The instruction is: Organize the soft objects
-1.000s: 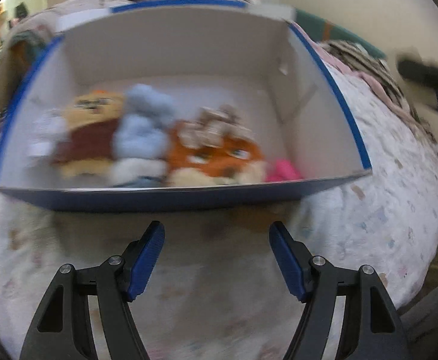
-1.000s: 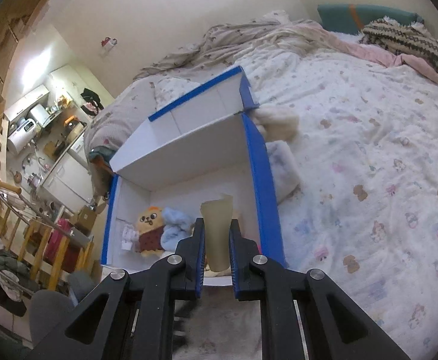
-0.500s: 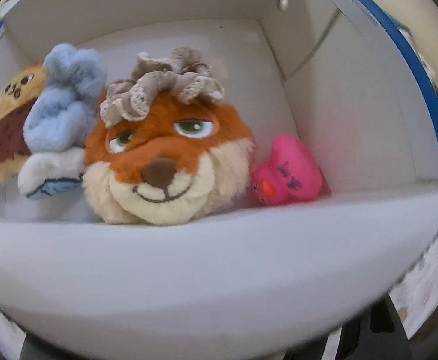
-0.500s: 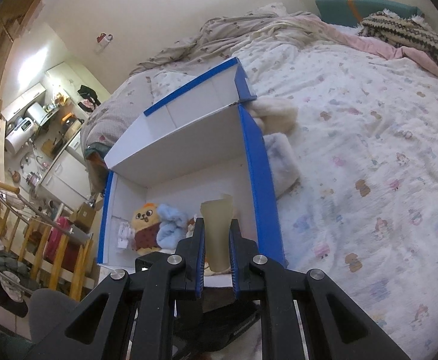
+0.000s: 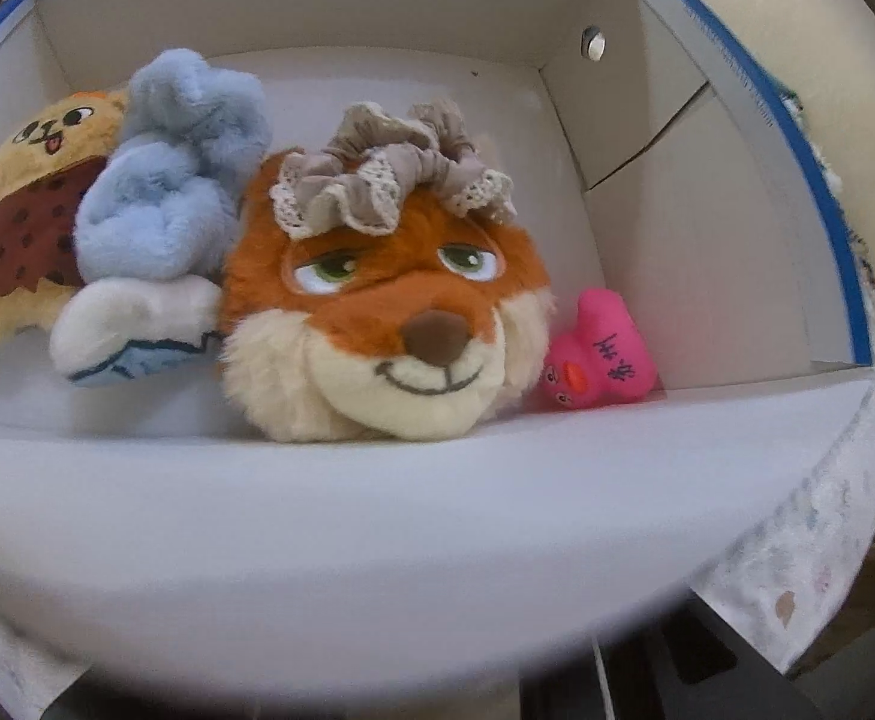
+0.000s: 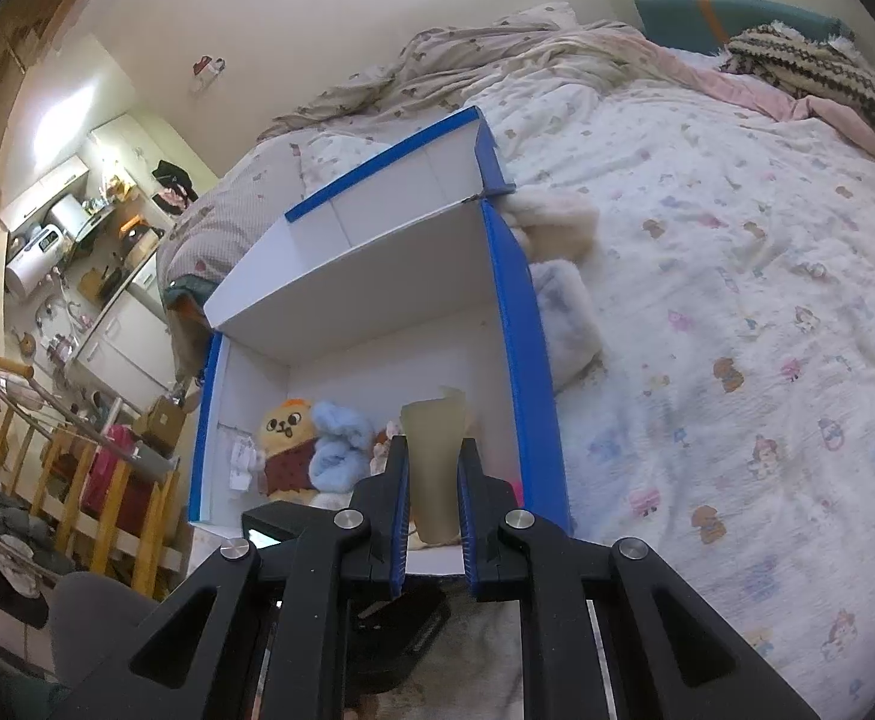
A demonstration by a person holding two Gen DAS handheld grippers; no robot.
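Hiding your left gripper's fingers, the box front wall leaves their gap unknowable. Your right gripper pinches a pale beige object, its lower end concealed

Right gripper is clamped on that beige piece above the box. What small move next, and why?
Probably ease the right gripper forward and down toward the bare floor at the box's right side. Its jaws are shut on the beige piece, which hangs above the near edge, and the fox head, blue plush and pink duck crowd the near wall.
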